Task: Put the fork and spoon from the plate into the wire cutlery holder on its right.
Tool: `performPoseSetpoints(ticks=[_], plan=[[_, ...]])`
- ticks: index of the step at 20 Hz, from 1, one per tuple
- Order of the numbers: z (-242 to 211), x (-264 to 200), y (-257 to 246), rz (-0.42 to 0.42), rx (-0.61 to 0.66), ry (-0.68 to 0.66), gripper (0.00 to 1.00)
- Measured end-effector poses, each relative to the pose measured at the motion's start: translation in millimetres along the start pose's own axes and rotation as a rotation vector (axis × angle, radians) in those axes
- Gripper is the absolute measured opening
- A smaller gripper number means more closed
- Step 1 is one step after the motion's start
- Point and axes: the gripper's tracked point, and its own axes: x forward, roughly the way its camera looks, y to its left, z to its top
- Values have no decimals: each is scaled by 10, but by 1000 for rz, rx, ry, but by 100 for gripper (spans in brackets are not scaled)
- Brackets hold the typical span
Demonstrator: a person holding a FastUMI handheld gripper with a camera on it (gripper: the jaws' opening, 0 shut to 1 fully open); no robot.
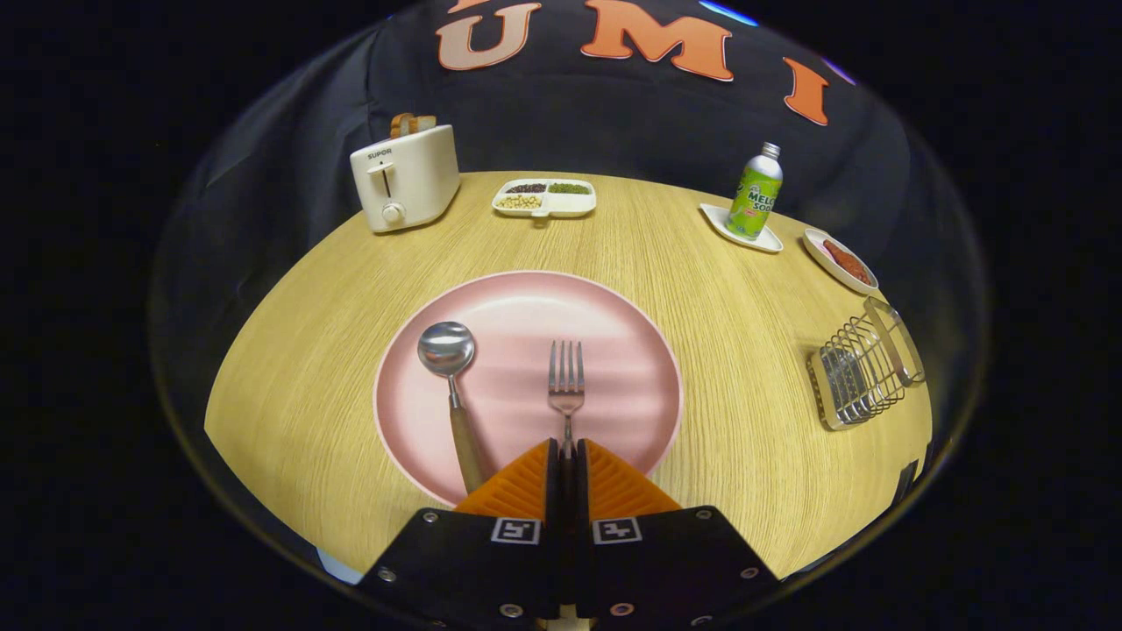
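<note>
From my gripper's own camera, my gripper [567, 449] sits low over the near edge of the pink plate [614, 302], its two fingers drawn together with only a thin slot between them, clamped on the handle of the fork [566, 379]. The fork lies on the plate with its tines pointing away from me, its handle running straight back into that slot. Just to the left of the fork, the spoon [449, 368] rests on the same plate, bowl away from me, its wooden handle angling back toward my left finger. The wire cutlery holder [863, 366] stands on the wooden table [298, 368] well off to the plate's right. Farther back I see a toaster [405, 177] holding bread, a divided dish [544, 198] of beans, a soda bottle [756, 194] on a small tray [742, 230], and a dish [840, 259] of something red.
</note>
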Motion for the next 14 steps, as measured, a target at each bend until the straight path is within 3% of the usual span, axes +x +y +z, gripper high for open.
performPoseSetpoints(ticks=[7,14], plan=[[348,-340,-95,37,-16,-46,2],[654,-751,-429,109,55,22,2]])
